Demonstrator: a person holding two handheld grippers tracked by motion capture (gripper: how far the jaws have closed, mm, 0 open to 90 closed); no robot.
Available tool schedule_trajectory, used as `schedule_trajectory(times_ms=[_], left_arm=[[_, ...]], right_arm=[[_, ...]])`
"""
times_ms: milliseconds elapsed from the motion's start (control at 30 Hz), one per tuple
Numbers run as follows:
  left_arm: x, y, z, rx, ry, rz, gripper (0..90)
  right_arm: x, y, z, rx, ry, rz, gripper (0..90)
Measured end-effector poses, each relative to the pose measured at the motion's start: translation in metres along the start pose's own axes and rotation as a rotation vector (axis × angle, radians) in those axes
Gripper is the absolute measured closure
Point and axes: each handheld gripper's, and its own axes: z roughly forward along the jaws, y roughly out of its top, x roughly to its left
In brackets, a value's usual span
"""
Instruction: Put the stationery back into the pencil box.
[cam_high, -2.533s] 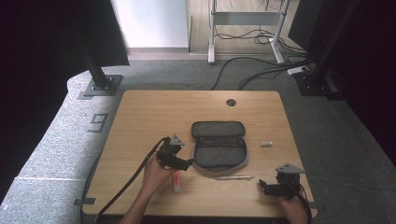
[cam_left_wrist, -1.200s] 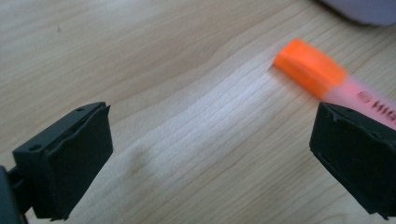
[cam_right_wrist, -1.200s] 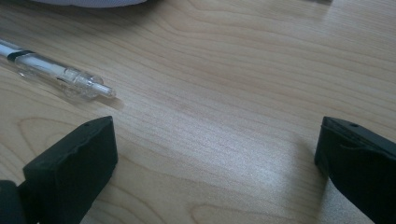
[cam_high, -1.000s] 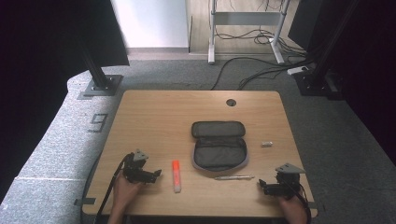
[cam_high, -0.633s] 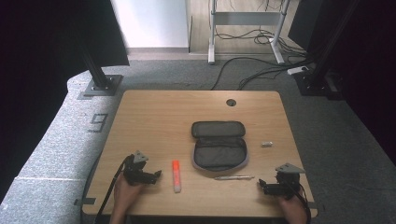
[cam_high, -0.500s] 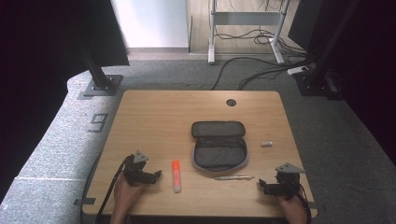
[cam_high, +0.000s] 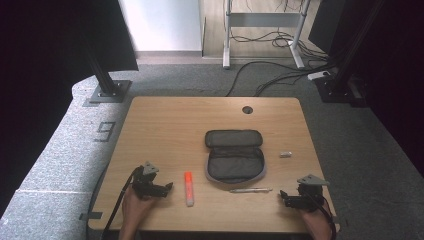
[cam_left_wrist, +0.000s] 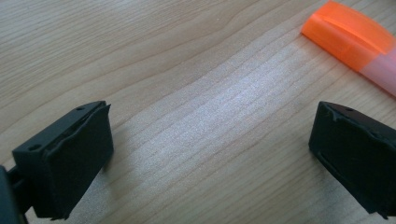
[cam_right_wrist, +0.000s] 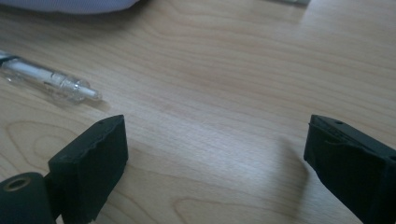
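Fingers: both pairs spread, empty | highlighter (cam_left_wrist: 352, 35): cropped | pen (cam_right_wrist: 46, 79): cropped

marker (cam_high: 188, 188) left of case (cam_high: 234, 160), pen (cam_high: 250, 190) before it

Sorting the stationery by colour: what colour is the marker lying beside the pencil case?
Orange marker, with a paler pink end; the left gripper view shows it best.

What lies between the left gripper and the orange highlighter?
Bare wood. In the high view, only tabletop separates the left gripper from the orange highlighter; the left gripper view shows bare wood between its open jaws.
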Motion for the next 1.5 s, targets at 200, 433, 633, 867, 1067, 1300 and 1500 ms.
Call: schedule_trajectory(times_ms=[200, 433, 633, 867, 1067, 1300, 1500], left_arm=[[0.000, 0.000, 0.000, 0.000, 0.001, 0.000, 0.0], [0.000, 0.000, 0.000, -0.001, 0.001, 0.000, 0.0], [0.000, 0.000, 0.000, 0.000, 0.000, 0.000, 0.0], [0.000, 0.000, 0.000, 0.000, 0.001, 0.000, 0.0], [0.000, 0.000, 0.000, 0.000, 0.001, 0.000, 0.0], [0.000, 0.000, 0.000, 0.000, 0.001, 0.001, 0.0], [0.000, 0.000, 0.000, 0.000, -0.001, 0.001, 0.0]], right_arm=[[-0.009, 0.002, -0.011, -0.031, 0.009, 0.031, 10.3], [-0.012, 0.013, -0.018, -0.050, 0.028, 0.030, 7.4], [-0.016, 0.026, -0.018, -0.044, 0.053, 0.039, 2.0], [-0.017, 0.038, -0.018, -0.054, 0.062, -0.014, 0.0], [-0.020, 0.050, -0.014, -0.062, 0.099, -0.032, 0.0], [-0.023, 0.064, -0.007, -0.042, 0.104, -0.055, 0.0], [-0.028, 0.073, -0.001, -0.028, 0.081, -0.056, 1.7]])
